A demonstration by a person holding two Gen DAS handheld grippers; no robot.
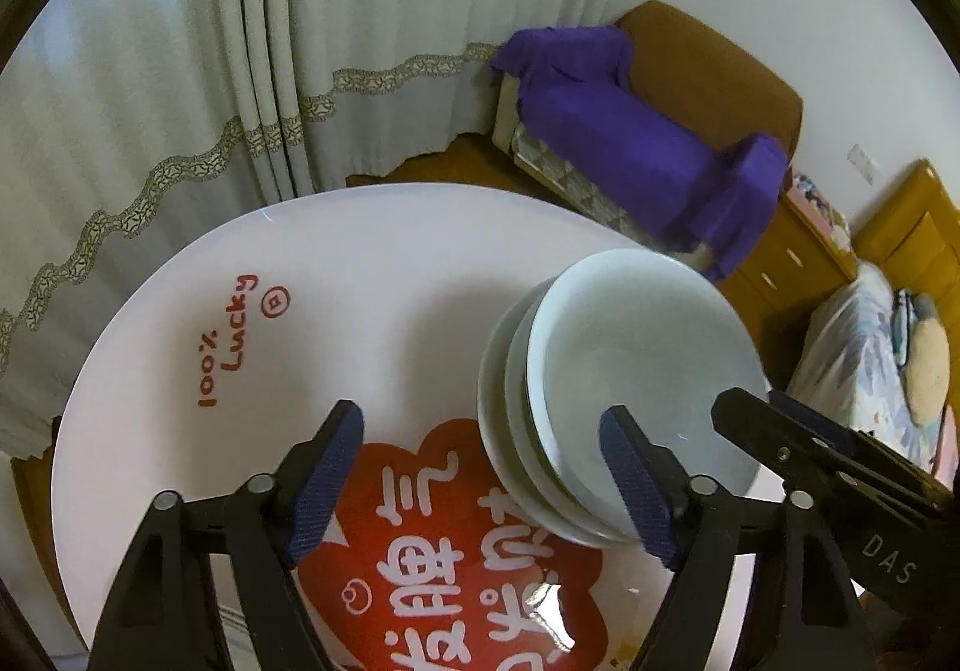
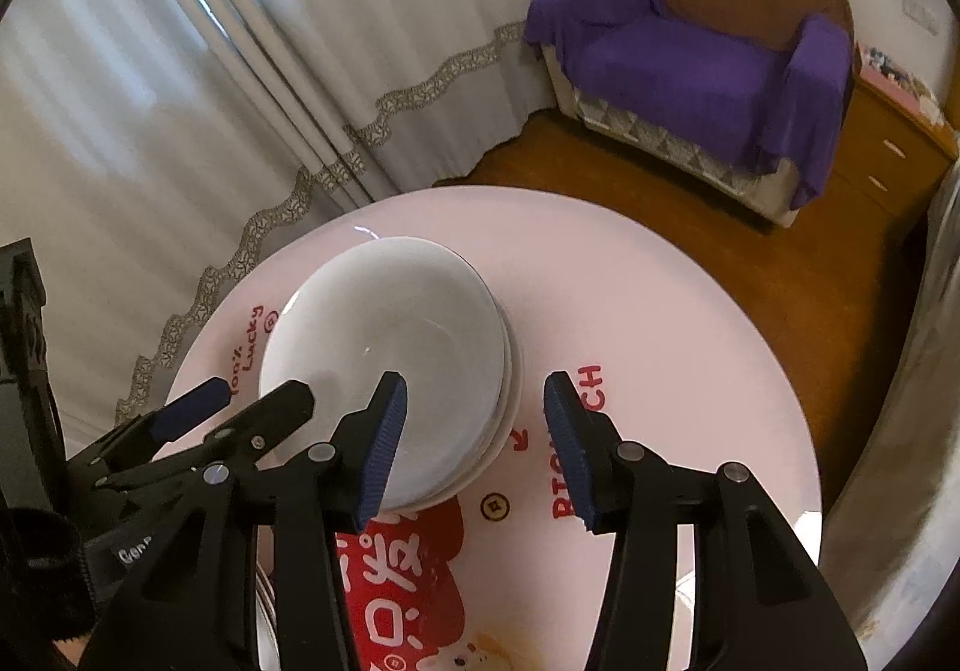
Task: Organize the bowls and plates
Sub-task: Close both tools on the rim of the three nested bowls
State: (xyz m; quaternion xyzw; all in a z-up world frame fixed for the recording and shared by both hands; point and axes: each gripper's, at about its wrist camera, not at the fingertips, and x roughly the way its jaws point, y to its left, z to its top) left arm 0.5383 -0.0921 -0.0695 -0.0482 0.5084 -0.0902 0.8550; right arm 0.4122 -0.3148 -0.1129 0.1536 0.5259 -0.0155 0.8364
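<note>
The stack of bowls (image 2: 390, 371) sits mid-frame on the round table (image 2: 690, 323), its layers slightly offset. The right gripper (image 2: 474, 443) straddles the stack's near rim with jaws apart, and the left gripper (image 1: 480, 491) also hangs open just beside it. Closing off-centre could, I think, tip or slide the top bowl, though actual contact is hard to read.

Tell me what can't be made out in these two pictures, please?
- How many dishes are in the pale stacked bowls: both views show only overlapping rims.
- The red printed lettering on the round white table: left view, the left tool covers it and the bottom edge cuts it off.
- The red word by the right tool: right view, a finger covers its middle.
- The small items on the wooden cabinet: too small.
</note>
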